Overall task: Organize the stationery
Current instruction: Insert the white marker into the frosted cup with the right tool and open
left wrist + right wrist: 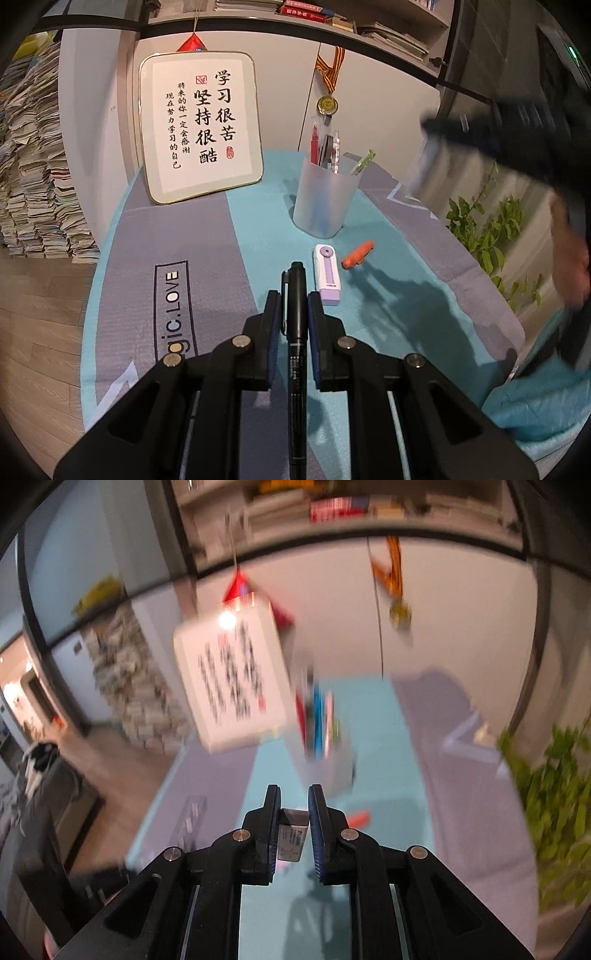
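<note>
Teal-and-grey cloth over bench (207,236), frosted pen cup (325,199) upright at its middle, left gripper (293,299) clamped on black marker (297,332), right gripper (294,794) pinching small white eraser (292,836), lilac correction tape (328,275) beside orange cap (357,254).

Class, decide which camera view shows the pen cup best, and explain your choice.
The left wrist view: the pen cup stands sharp and whole on the cloth, pens visible inside. The right wrist view shows the same cup only as a motion-blurred smear of colours.
</note>
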`<state>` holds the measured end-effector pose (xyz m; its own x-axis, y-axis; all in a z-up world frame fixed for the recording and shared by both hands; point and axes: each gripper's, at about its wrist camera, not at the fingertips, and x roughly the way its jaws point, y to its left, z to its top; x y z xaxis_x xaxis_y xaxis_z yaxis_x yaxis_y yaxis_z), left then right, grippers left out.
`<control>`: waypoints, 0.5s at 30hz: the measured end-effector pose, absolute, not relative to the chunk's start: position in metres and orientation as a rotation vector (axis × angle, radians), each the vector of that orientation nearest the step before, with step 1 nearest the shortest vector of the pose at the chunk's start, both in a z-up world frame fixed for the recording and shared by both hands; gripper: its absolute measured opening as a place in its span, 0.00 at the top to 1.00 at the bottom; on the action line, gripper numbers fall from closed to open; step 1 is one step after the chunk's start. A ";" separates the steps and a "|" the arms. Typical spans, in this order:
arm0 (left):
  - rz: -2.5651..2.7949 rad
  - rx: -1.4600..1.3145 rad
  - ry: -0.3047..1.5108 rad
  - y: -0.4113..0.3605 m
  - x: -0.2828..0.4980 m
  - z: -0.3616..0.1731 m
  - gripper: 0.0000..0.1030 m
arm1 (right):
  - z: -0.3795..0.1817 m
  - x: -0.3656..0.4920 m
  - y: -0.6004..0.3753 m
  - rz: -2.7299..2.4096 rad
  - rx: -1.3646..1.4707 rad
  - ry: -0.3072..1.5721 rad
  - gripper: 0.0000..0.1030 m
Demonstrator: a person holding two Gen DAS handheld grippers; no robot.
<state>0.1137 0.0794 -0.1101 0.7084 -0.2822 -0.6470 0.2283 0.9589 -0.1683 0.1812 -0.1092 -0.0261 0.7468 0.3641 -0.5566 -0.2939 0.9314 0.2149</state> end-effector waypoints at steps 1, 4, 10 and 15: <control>-0.281 -0.079 0.727 0.080 0.113 -0.109 0.88 | -0.016 0.187 -0.107 0.349 0.115 0.587 0.84; -0.275 -0.082 0.719 0.083 0.113 -0.107 0.88 | 0.001 0.209 -0.100 0.283 0.078 0.498 0.84; -0.255 -0.089 0.713 0.091 0.117 -0.105 0.88 | -0.018 0.271 -0.087 0.259 0.062 0.577 0.84; -0.245 -0.094 0.725 0.094 0.129 -0.110 0.88 | -0.046 0.298 -0.099 0.220 0.079 0.648 0.84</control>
